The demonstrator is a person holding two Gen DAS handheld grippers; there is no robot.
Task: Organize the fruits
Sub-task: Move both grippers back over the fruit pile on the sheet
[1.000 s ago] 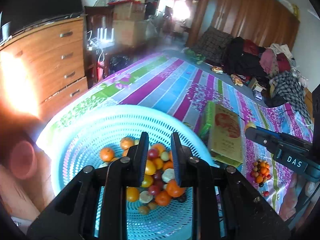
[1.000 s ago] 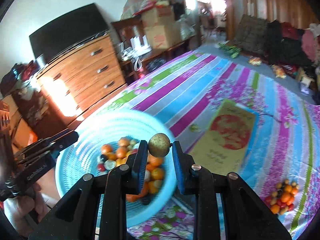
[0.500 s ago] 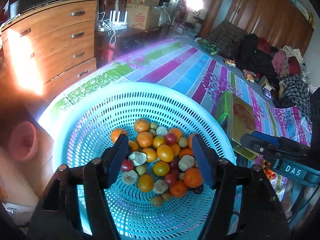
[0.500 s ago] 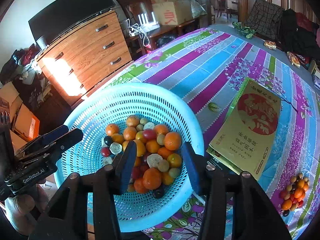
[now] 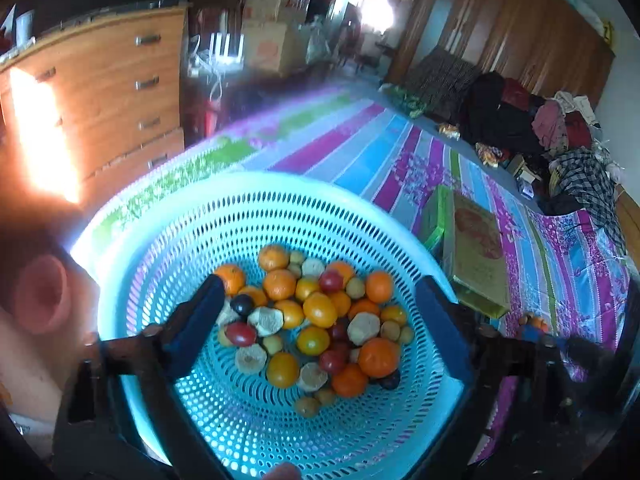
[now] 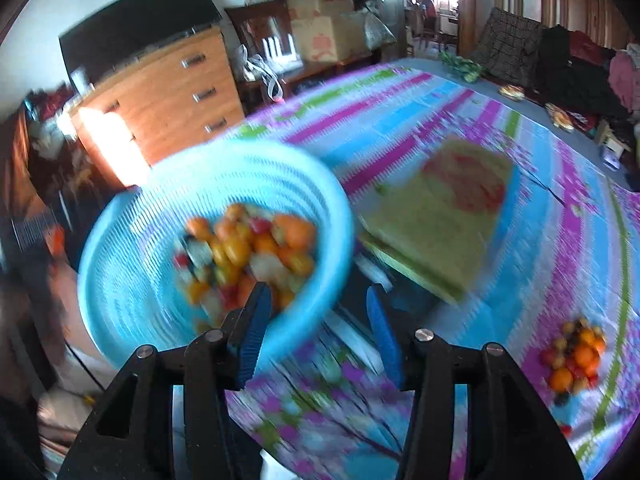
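Right wrist view: basket (image 6: 120,280) motion-blurred, fruits (image 6: 248,248) indistinct.

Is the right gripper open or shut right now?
Open. The right gripper has its blue pads spread apart with nothing between them, near the blue basket.

The striped tablecloth (image 6: 460,132) carries a blue basket (image 6: 120,280), green box (image 6: 440,224), and fruit pile (image 6: 576,356).

Bare striped cloth (image 6: 540,248) between flat box (image 6: 440,216) and loose fruit pile (image 6: 576,352)
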